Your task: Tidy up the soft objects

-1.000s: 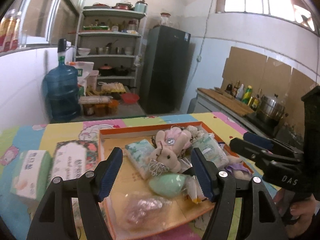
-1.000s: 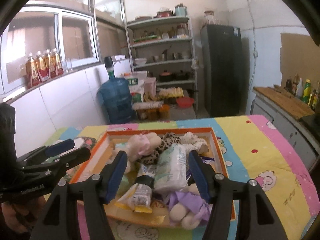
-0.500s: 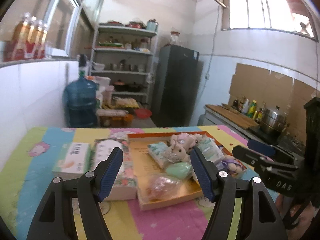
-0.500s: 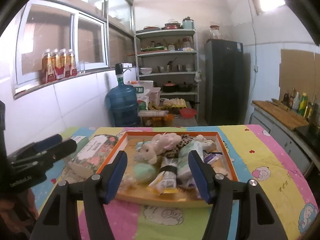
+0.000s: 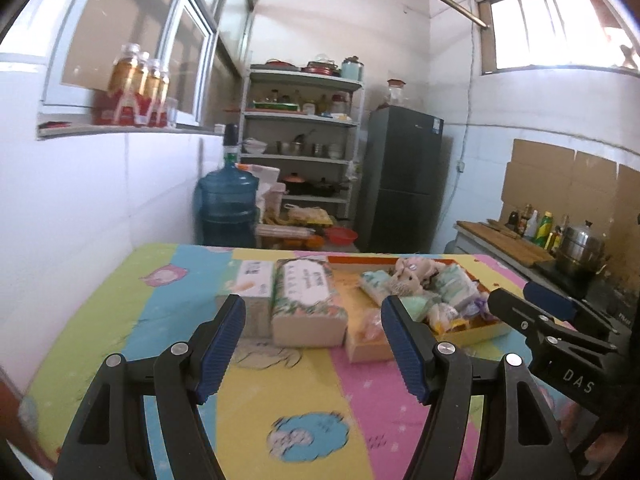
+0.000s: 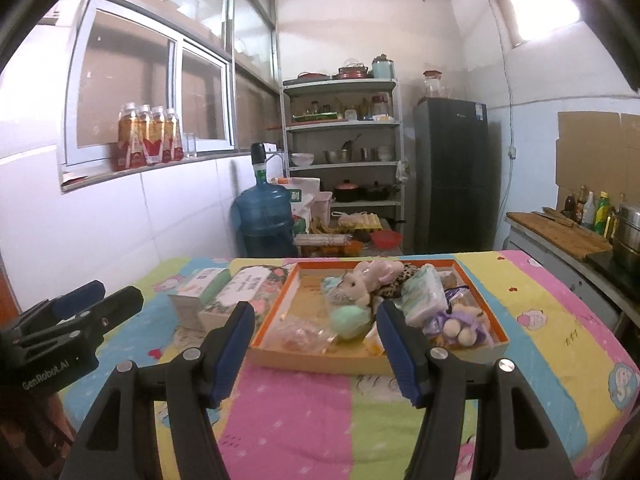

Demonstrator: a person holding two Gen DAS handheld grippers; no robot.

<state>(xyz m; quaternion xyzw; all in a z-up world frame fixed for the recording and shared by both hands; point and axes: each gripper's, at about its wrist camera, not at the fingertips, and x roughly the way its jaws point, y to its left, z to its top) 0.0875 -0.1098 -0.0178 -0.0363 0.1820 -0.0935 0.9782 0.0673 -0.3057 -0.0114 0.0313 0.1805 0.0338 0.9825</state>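
Note:
An orange-rimmed shallow box (image 6: 280,302) (image 5: 480,332) sits on the colourful table, filled with soft things: a pink plush rabbit (image 6: 368,276) (image 5: 412,270), a mint green soft toy (image 6: 350,318), a tissue pack (image 6: 424,294), a purple doll (image 6: 460,320) and a clear bag (image 6: 300,334). Two tissue boxes (image 5: 306,296) (image 6: 244,290) stand left of it. My left gripper (image 5: 312,344) is open and empty, well short of the boxes. My right gripper (image 6: 316,344) is open and empty too, in front of the box's near edge.
The table (image 6: 540,312) is covered with a cartoon-print cloth. Beyond it stand a blue water jug (image 6: 264,216), a metal shelf rack (image 6: 344,152) and a dark fridge (image 6: 456,176). A counter with bottles and a steel pot (image 5: 580,248) runs along the right wall.
Both grippers have pulled back from the box, which now looks smaller and farther away. More of the near tablecloth shows. Both stay open and empty.

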